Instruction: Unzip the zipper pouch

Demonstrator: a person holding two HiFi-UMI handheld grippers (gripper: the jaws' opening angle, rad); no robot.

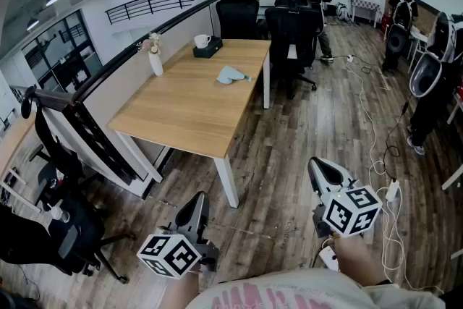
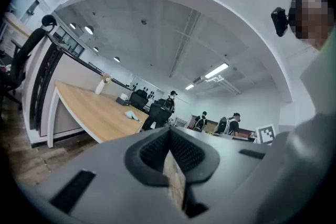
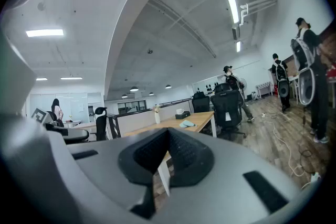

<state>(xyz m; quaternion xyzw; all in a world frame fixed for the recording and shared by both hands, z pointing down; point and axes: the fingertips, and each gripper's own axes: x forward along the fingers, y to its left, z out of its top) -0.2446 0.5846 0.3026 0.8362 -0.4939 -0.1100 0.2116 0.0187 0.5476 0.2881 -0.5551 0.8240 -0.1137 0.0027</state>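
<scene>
Both left tool (image 1: 198, 202) and right tool (image 1: 318, 168), closed, hover over floor (image 1: 278, 155) before table (image 1: 184, 112).

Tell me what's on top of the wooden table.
A light-blue pouch, a dark box with a white cup close by, and a white vase holding flowers. Anything behind the box or under the pouch is covered.
</scene>
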